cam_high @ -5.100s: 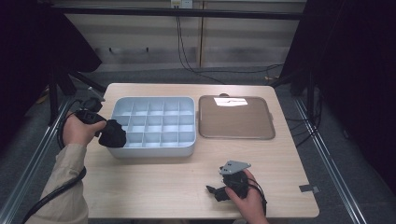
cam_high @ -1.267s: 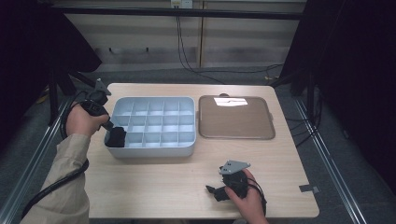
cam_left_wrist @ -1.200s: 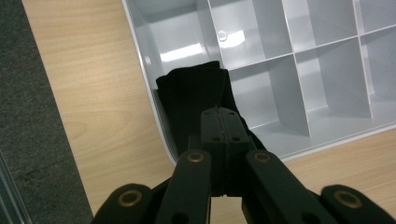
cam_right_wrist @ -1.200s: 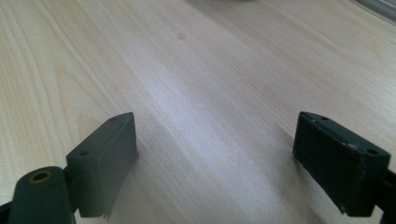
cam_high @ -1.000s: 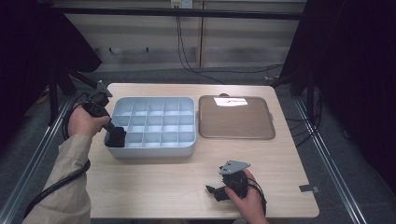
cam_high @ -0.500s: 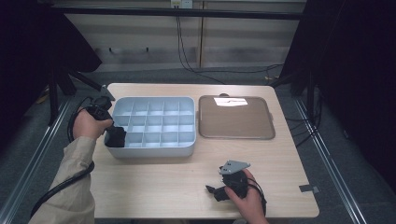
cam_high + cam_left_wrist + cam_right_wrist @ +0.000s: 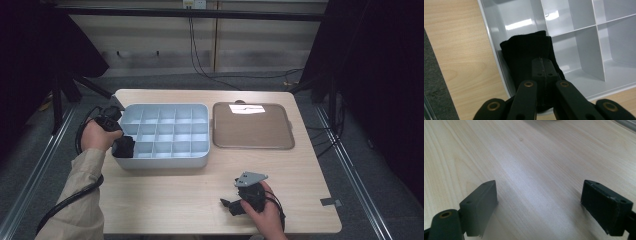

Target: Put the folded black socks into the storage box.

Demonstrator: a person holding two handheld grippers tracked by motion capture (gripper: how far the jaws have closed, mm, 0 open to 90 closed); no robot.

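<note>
Pushing a folded black cloth [image 7: 529,53] into the near left corner cell of the grey divided box [image 7: 165,132] looks like the step in hand. The left claw [image 7: 543,72] has its jaws pressed together, pinching the cloth, which sits low against the box's outer wall. Next, I judge, the jaws must part and lift straight up so the cloth stays put. The right claw [image 7: 539,202] rests spread wide on the table [image 7: 190,200], holding nothing. Count: one cloth, one box of sixteen cells, one brown tray [image 7: 252,127] beside it, two claws.
</note>
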